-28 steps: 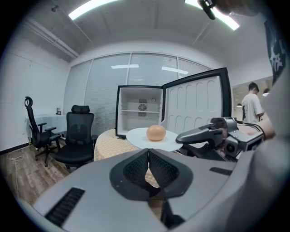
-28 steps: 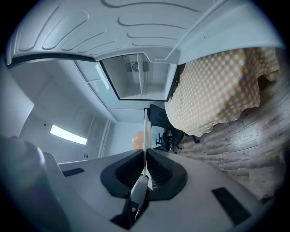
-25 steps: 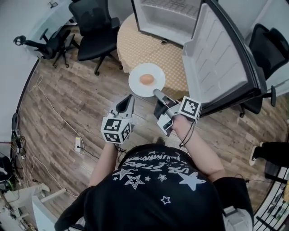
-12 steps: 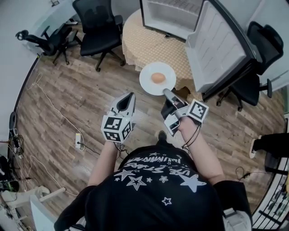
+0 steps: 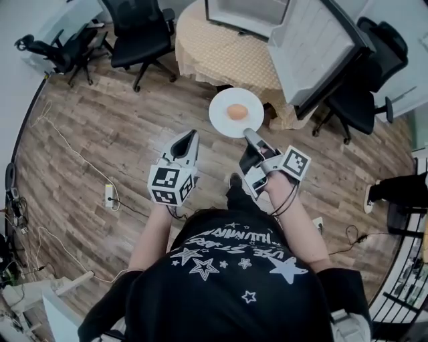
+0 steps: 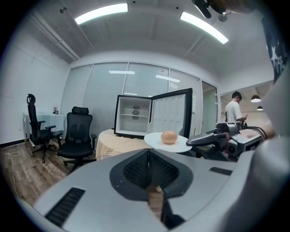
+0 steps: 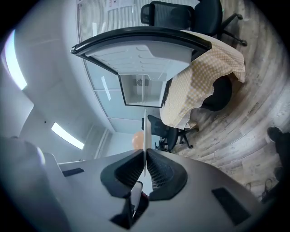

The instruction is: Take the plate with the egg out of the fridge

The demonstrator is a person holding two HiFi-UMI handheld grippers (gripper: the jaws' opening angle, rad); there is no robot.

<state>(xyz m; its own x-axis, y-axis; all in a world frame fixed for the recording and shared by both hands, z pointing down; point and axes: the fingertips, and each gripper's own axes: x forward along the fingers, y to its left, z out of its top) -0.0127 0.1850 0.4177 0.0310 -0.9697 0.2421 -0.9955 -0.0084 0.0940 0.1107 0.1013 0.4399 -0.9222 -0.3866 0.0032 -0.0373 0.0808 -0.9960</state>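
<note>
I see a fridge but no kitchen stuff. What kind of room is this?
Probably an office, not a kitchen: black swivel chairs, glass partition walls, and the mini fridge sits on a cloth-covered table.

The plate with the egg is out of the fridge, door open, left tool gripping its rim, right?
Wrong tool: the right tool grips the plate by its rim, as the head view shows; the left tool is shut on nothing. The egg is on it, out of the fridge, door open.

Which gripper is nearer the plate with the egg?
Right. The right gripper is clamped on the near rim of the plate; the left gripper, shut and empty, sits to its left without touching it.
</note>
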